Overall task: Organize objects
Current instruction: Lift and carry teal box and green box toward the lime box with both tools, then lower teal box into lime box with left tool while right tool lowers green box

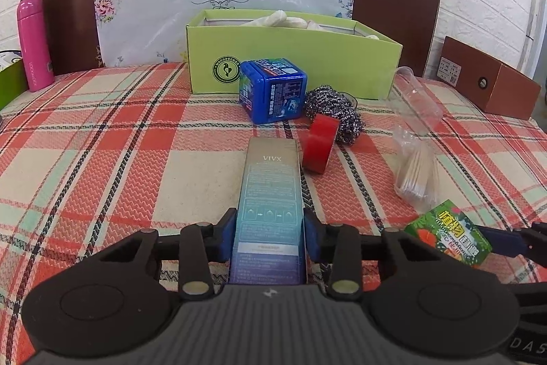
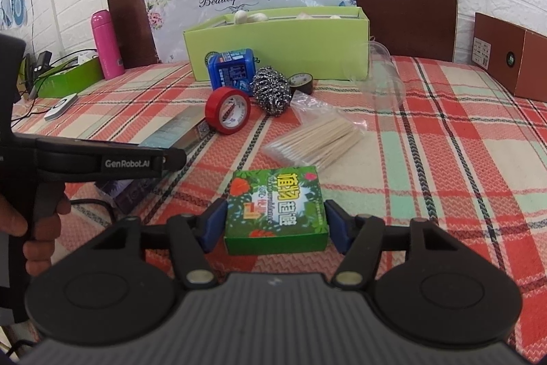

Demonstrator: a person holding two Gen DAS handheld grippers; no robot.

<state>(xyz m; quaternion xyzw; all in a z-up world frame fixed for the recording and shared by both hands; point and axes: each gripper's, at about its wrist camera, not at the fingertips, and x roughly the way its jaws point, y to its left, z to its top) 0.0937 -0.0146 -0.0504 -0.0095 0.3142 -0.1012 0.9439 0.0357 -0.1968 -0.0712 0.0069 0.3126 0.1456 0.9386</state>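
- We took the light green open box (image 1: 294, 64) at the back of the plaid-covered surface (image 1: 102, 139) as our landmark.
- We saw the left gripper (image 1: 269, 233) well in front of that box, its blue pads against both long sides of a tall slim VIVX carton (image 1: 270, 194), holding it.
- We saw the right gripper (image 2: 276, 224) also well in front of the box and to the right of the VIVX carton, its pads against the two sides of a small green leaf-printed box (image 2: 275, 211), holding it.
- A blue cube tin (image 1: 271, 89) stood just in front of the green open box, touching or nearly touching its front wall.
- A steel scouring ball (image 1: 333, 113) lay just beside the tin, with a red tape roll (image 1: 319, 144) leaning on edge in front of it.
- A black tape roll (image 2: 301, 81) sat close to the green box's front, behind the scouring ball.
- A clear bag of wooden sticks (image 2: 321, 139) lay nearer to us than the green box, between it and the leaf-printed box.
- A pink bottle (image 1: 34, 43) stood far left of the green box; a brown carton (image 1: 489, 77) lay far right.
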